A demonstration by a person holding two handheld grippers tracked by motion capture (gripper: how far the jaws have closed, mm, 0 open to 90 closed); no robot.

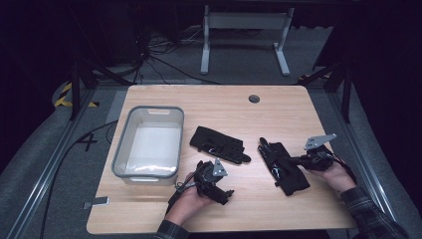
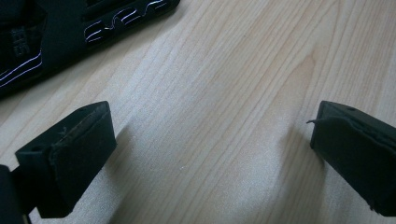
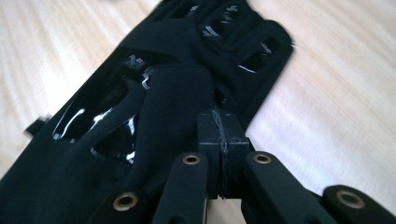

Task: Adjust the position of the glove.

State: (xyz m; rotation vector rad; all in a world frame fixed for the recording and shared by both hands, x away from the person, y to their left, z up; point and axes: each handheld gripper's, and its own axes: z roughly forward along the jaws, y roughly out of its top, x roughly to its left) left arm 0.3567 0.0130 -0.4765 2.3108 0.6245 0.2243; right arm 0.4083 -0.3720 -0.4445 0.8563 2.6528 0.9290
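Note:
Two black gloves lie on the wooden table [image 1: 239, 109]. The left glove [image 1: 219, 144] [image 2: 56, 28] lies flat near the middle, with thin white markings on it. My left gripper [image 1: 221, 191] [image 2: 210, 149] hovers just in front of it over bare wood, open, with nothing between its pads. The right glove [image 1: 283, 167] [image 3: 154, 93] lies stretched out at the right. My right gripper [image 1: 294, 160] [image 3: 219, 135] comes in from its right edge, jaws pressed together, and a ridge of the glove's fabric runs up into their tips.
A grey plastic bin [image 1: 149, 110] stands at the table's left, and I see nothing inside it. A round cable hole [image 1: 254, 98] sits near the far edge. Beyond the table, a white desk frame [image 1: 244, 30] and cables rest on the floor.

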